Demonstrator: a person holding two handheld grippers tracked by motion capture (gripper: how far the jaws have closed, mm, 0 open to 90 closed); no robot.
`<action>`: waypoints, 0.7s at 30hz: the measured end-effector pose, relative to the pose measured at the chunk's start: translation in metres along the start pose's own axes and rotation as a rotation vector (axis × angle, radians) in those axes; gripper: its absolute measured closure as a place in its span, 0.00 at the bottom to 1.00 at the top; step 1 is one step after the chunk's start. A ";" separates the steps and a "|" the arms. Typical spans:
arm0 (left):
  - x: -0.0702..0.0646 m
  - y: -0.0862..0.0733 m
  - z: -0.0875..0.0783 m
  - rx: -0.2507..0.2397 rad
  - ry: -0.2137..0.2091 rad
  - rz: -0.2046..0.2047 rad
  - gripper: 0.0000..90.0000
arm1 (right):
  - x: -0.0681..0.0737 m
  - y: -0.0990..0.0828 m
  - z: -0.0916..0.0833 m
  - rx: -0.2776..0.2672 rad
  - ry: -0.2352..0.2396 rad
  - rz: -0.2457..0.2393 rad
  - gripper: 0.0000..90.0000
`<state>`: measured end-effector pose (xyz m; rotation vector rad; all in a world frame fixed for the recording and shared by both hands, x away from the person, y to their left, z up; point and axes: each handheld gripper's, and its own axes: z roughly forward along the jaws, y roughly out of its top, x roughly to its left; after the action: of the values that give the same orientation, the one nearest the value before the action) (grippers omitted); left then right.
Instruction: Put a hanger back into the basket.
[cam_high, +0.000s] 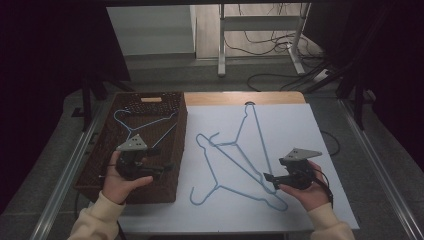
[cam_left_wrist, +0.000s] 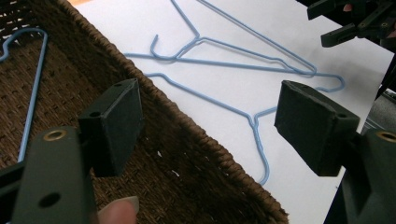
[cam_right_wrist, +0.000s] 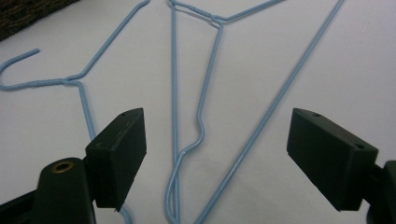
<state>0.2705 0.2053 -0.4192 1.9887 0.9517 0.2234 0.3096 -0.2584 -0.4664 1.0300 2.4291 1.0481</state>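
Observation:
Blue wire hangers (cam_high: 235, 143) lie overlapping on the white sheet (cam_high: 300, 130), hooks pointing different ways. One more blue hanger (cam_high: 145, 122) rests inside the brown wicker basket (cam_high: 181, 150) at the left. My left gripper (cam_high: 162, 159) hovers over the basket's near right part, open and empty. The left gripper view has its pads (cam_left_wrist: 116, 126) wide apart above the basket wall (cam_left_wrist: 187, 154), with the basket hanger (cam_left_wrist: 33, 93) at left and the sheet's hangers (cam_left_wrist: 224, 105) beyond. My right gripper (cam_high: 272, 169) is open just over the hangers' right end, wires (cam_right_wrist: 173, 93) running between its jaws untouched.
The basket's rim stands well above the sheet at its left edge. A strip of wooden table (cam_high: 240, 97) shows behind the sheet. Metal rails (cam_high: 65, 175) flank the table. A white desk frame (cam_high: 222, 45) and floor cables (cam_high: 270, 45) lie beyond. The right gripper (cam_left_wrist: 355, 23) shows far off.

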 end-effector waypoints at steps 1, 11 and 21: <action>0.000 0.000 0.000 0.001 0.000 -0.001 0.26 | 0.000 0.000 0.000 0.003 0.000 0.002 0.22; 0.001 -0.002 -0.001 0.003 0.002 -0.004 0.26 | 0.002 0.009 0.012 0.053 0.014 0.012 0.20; -0.001 -0.002 0.000 0.010 -0.002 0.002 0.26 | 0.008 0.021 0.031 0.109 -0.008 -0.007 0.26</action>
<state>0.2683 0.2052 -0.4206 1.9991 0.9517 0.2184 0.3302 -0.2265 -0.4721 1.0560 2.5059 0.9162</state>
